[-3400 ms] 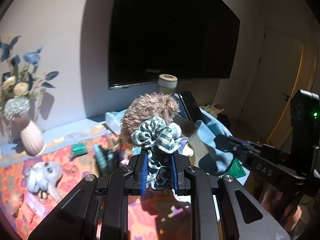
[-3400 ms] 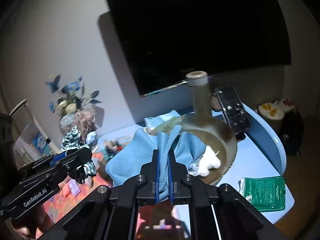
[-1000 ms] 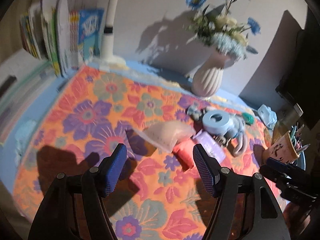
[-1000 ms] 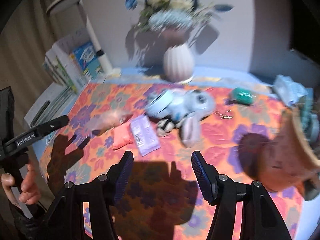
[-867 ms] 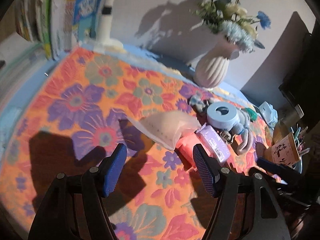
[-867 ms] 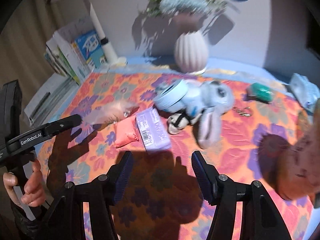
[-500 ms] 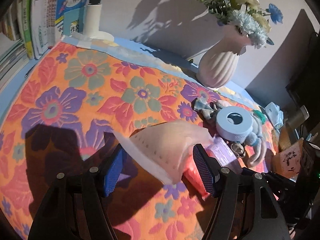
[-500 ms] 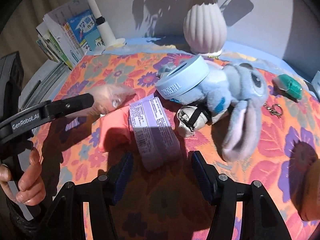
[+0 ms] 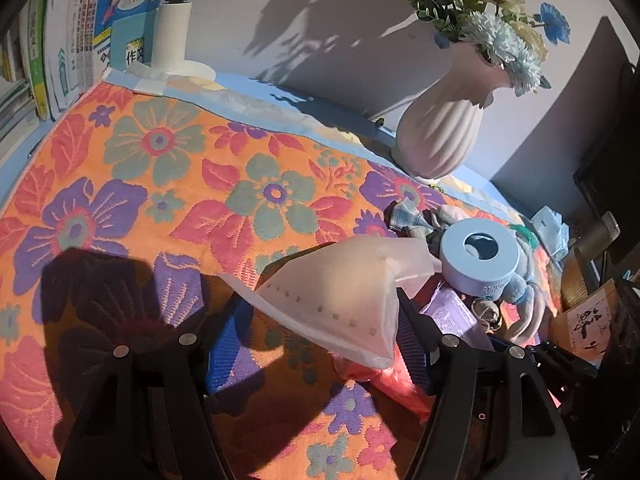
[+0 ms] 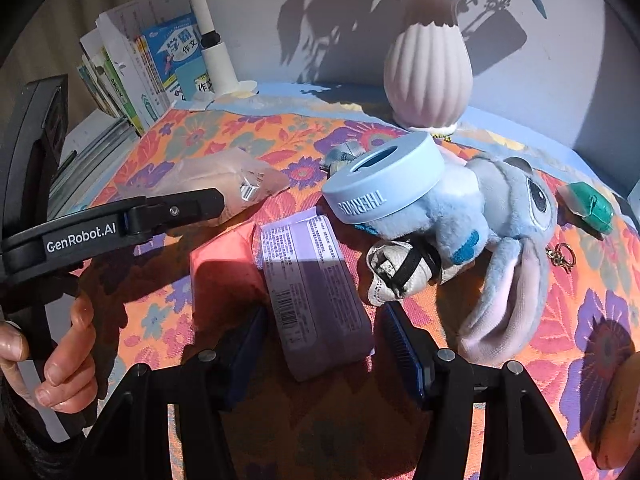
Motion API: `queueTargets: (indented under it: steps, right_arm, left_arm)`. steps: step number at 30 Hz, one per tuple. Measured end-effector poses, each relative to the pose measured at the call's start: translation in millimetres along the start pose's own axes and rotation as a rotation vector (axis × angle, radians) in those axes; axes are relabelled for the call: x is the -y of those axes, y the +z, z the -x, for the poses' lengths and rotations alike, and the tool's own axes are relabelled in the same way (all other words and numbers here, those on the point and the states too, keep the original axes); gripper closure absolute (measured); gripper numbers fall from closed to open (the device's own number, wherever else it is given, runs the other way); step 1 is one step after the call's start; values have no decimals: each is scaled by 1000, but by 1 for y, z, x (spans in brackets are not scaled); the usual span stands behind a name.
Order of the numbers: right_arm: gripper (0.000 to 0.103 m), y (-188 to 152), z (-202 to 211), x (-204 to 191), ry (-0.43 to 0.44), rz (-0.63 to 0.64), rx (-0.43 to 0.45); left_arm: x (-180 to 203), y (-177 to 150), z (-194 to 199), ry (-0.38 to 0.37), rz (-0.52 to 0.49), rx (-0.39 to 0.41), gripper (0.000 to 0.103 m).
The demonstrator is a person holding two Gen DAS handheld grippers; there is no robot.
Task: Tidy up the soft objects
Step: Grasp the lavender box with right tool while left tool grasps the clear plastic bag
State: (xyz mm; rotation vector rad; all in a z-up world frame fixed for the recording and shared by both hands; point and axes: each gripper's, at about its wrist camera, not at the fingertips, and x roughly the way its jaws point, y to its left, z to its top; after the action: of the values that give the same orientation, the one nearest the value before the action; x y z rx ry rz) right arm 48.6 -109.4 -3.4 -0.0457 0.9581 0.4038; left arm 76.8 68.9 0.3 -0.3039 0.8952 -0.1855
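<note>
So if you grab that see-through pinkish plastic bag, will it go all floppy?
Probably yes. The translucent pinkish plastic bag looks thin and crinkled, with a loose corner sticking out, so it would likely sag and crumple between the left gripper pads. It seems light for its size, and its smooth film may be slippery, so a firm pinch would help.

The table (image 9: 248, 84) is light blue, mostly covered by an orange flowery cloth (image 9: 168, 184). On the cloth, around the middle of the right wrist view: a pale translucent pouch (image 10: 212, 178), a coral packet (image 10: 224, 264) touching a purple pack (image 10: 316, 292), a blue-grey plush toy (image 10: 496, 216) with a blue ring-shaped lid (image 10: 384, 178) leaning on it, and a green clip (image 10: 592, 206) at the right. A ribbed white vase (image 10: 428, 76) and a white lamp base (image 9: 176, 68) stand along the back edge, books (image 10: 132, 68) upper left.
</note>
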Motion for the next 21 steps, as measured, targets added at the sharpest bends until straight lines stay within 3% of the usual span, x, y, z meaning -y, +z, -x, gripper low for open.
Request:
queueTargets:
  steps: [7,10,13,16,21]
  right_arm:
    - [44,-3,3,2,20,-15,14]
    - [62,-4,2,-10,-18,37,18]
    - [62,-6,1,-21,-72,86,24]
    - [63,-7,1,-21,-70,98,29]
    - [63,-8,1,-20,-58,89,27]
  left_arm:
    - [9,-5,1,16,-38,32,36]
    - [16,-6,0,42,-75,38,26]
    - [23,-8,3,68,-119,71,26]
    - [34,-12,9,116,-176,127,26]
    - [44,-15,7,163,-240,133,26]
